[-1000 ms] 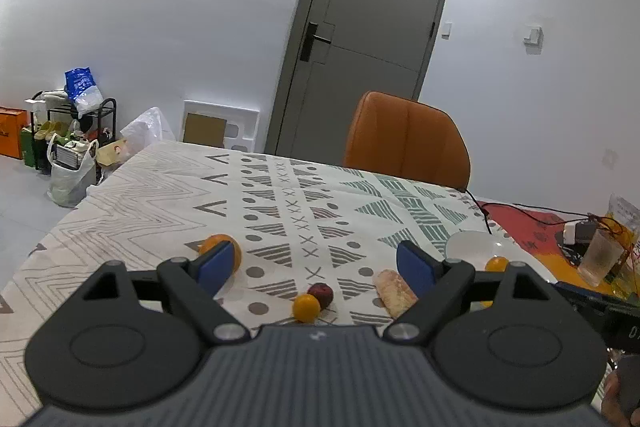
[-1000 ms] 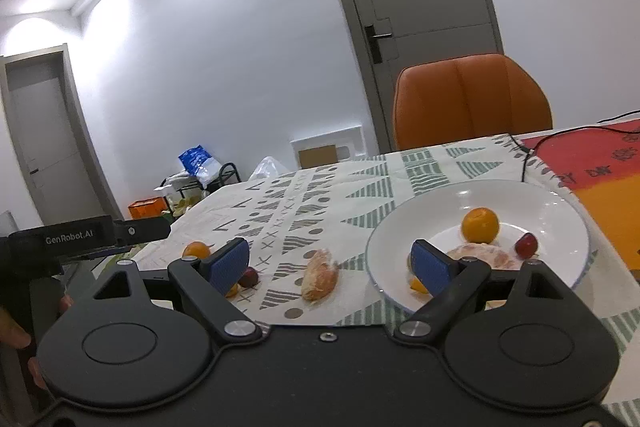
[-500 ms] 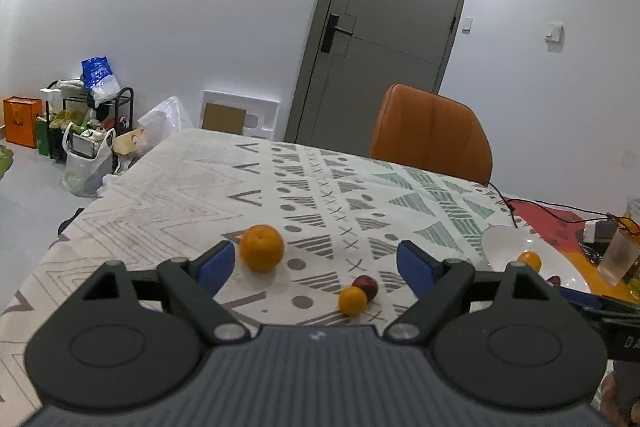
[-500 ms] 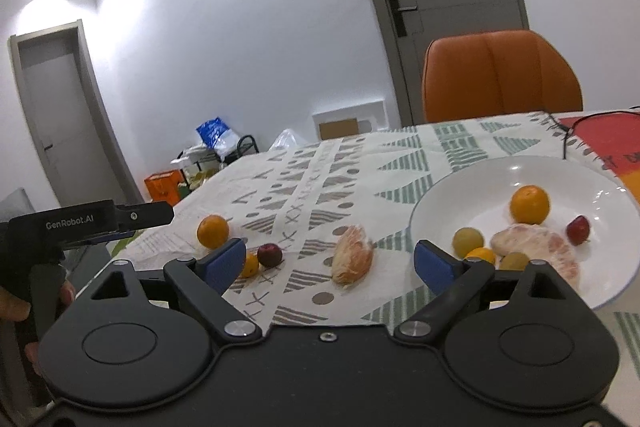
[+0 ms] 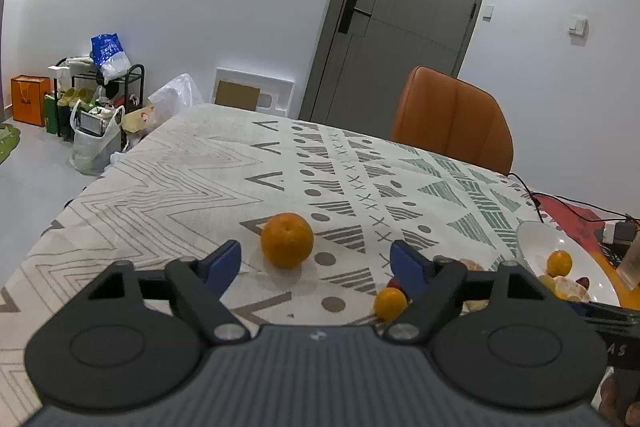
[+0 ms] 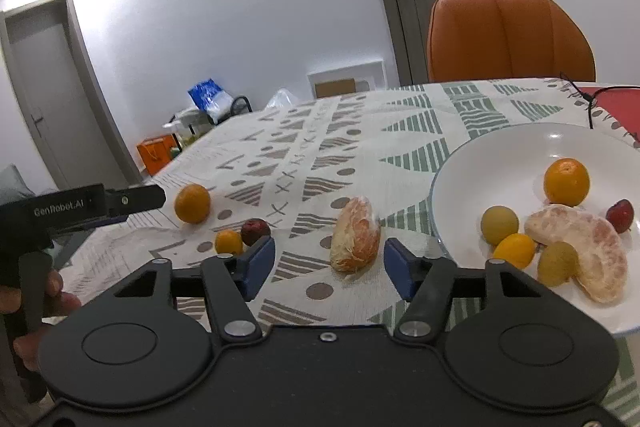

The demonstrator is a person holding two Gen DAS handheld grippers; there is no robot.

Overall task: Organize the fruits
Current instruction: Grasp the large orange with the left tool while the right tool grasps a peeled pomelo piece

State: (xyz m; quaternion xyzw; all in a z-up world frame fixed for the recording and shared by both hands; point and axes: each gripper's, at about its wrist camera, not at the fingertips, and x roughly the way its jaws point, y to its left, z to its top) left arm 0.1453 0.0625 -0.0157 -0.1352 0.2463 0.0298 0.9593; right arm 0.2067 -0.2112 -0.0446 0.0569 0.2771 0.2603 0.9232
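1. A peeled citrus segment (image 6: 355, 235) lies on the patterned tablecloth (image 6: 400, 131) of the worktop, just ahead of the right tool (image 6: 329, 257) and framed by its blue pads, which stand clear of it on both sides; the jaws have just been closing but grip nothing
2. A whole orange (image 5: 287, 239) sits on the cloth in front of the left tool (image 5: 316, 261), between the lines of its two pads and untouched; those jaws have also just been narrowing and remain apart, empty
3. A small orange fruit (image 6: 228, 242) and a dark red fruit (image 6: 255, 230) rest touching each other, between the orange and the segment
4. The white plate (image 6: 500, 147) to the right holds a mandarin (image 6: 566, 181), a larger peeled segment (image 6: 584, 253), two yellow-green fruits, one small orange fruit and one red fruit
5. A hand (image 6: 44, 291) at the left edge grips the left tool's handle
6. Beyond the worktop stand an orange chair (image 6: 508, 35) and a grey door (image 5: 404, 23); bags and a rack sit on the floor by the wall
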